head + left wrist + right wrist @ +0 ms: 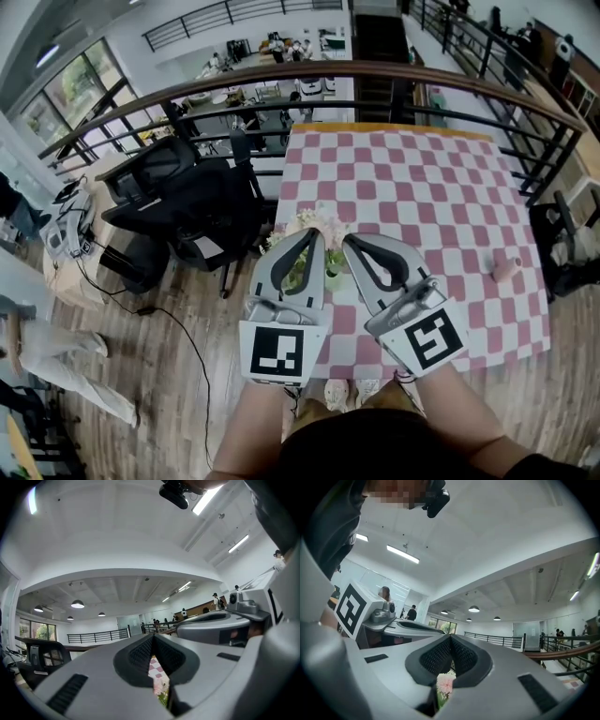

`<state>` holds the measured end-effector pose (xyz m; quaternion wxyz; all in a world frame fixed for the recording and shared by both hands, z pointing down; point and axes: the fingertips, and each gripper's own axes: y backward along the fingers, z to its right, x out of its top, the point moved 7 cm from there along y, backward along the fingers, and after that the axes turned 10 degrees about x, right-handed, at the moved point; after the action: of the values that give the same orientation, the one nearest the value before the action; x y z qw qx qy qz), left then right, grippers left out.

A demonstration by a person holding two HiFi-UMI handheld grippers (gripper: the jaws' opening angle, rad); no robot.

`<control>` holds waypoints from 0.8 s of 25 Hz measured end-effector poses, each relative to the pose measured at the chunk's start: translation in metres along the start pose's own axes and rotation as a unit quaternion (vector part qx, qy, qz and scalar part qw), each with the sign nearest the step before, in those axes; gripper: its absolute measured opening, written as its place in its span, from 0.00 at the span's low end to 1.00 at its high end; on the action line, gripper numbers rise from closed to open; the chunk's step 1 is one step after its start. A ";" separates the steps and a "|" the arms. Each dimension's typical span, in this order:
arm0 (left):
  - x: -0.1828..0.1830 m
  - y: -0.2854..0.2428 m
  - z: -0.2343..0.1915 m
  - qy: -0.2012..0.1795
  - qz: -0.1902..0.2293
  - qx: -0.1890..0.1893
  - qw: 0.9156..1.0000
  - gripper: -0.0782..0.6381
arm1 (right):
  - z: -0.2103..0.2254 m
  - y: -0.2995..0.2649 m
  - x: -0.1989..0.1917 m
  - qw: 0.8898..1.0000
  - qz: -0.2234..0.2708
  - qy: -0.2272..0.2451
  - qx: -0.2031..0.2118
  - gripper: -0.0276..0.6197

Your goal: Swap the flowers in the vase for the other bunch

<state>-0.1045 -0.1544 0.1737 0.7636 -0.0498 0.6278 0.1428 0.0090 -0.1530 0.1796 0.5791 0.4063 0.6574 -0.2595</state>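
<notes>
Reading the right gripper [451, 638] through its own camera, I see both jaws drawn fully together, the ribbed pads meeting at the tip with nothing pinched between them. A pink bloom of the flowers [444, 685] shows only through the gap lower down, beyond the jaws. The left gripper [153, 639] is closed the same way, and a strip of blossoms and checked cloth [157, 665] shows below its pads. Each of these views also catches the other gripper alongside, plus the ceiling lamps [474, 608] and a distant railing [96, 635]. Only my head view shows the layout: the two grippers are held side by side, tips over the flowers, which stand at the near left edge of the table [441, 187]. A small pink object [506, 269] lies well apart near the right edge, and black chairs [187, 202] stand off to the left.
</notes>
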 end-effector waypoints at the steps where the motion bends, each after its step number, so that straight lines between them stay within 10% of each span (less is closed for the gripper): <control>1: 0.000 0.000 0.000 -0.002 -0.001 -0.001 1.000 0.12 | 0.000 0.000 0.001 1.000 0.002 -0.002 0.000 0.09; 20: -0.001 -0.003 -0.004 -0.004 -0.004 -0.005 1.000 0.12 | 0.003 -0.004 -0.002 1.000 -0.005 -0.001 -0.004 0.09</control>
<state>-0.1079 -0.1582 0.1741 0.7660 -0.0558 0.6241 0.1435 0.0073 -0.1578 0.1805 0.5798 0.4004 0.6600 -0.2605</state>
